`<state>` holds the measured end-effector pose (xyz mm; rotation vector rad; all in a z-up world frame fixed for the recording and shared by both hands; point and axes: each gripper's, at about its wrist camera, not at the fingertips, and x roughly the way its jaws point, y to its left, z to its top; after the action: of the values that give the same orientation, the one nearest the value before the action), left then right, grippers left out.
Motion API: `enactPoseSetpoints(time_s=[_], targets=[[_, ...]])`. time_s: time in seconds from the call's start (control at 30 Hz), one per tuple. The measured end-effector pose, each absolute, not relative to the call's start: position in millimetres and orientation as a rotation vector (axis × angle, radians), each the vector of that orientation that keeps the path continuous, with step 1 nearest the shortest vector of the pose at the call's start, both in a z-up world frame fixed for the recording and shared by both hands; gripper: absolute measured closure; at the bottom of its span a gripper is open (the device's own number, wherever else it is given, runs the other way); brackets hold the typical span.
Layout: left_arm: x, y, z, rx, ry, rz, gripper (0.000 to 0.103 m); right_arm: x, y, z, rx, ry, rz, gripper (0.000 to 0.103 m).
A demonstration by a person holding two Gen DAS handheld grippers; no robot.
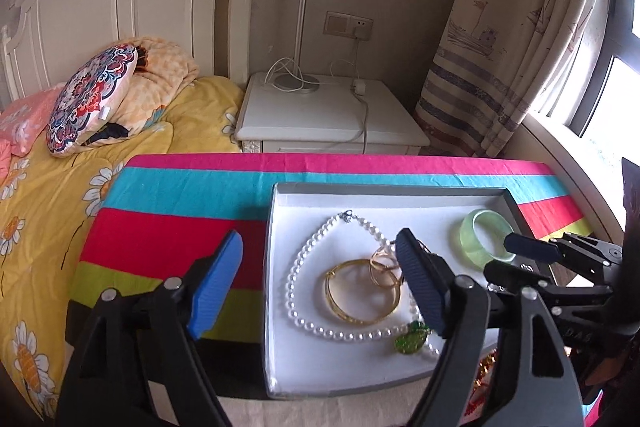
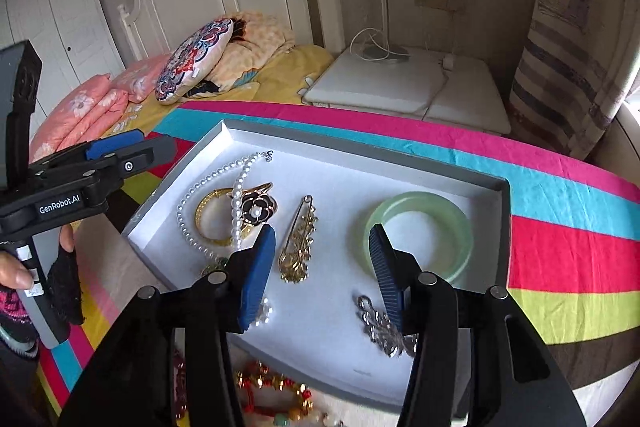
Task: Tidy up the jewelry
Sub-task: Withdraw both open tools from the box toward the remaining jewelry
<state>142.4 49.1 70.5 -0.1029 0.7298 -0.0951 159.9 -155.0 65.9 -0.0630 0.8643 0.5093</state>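
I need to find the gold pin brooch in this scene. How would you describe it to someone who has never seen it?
Start at the white tray on the striped cloth. Near its middle, between the pearl necklace and the green bangle, lies the gold pin brooch. It is long and narrow like a safety pin, unlike the round pieces beside it.

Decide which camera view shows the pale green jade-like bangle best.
The right wrist view: the pale green jade-like bangle shows nearly whole in the white tray. In the left wrist view it appears smaller, partly hidden behind the right gripper.
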Motion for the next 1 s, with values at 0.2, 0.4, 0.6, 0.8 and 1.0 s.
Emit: enactPoseSetpoints(time_s=[0.2,0.4,0.6,0.8,1.0], targets=[[122,37,59,-0.097,0.743,-0.140,0.019,131,-159,60,-0.107,0.870,0.551,0.055],[113,17,26,-0.097,0.860,-0.183,0.019,114,-163,47,-0.163,0.919,0.570,0.056],[101,0,14,-0.098,0.882,-0.163,0.013,129,-177,42,-0.214,1.007,0.607,0.056],[90,-35,10,-0.116,0.911,-0.256,0.016,128,-195,38,-0.427,1.000,0.558,0.058],[74,-49,8,-0.088,0.910,-0.263,0.016,106,-220,38,-0.370,0.991,0.548,0.057]])
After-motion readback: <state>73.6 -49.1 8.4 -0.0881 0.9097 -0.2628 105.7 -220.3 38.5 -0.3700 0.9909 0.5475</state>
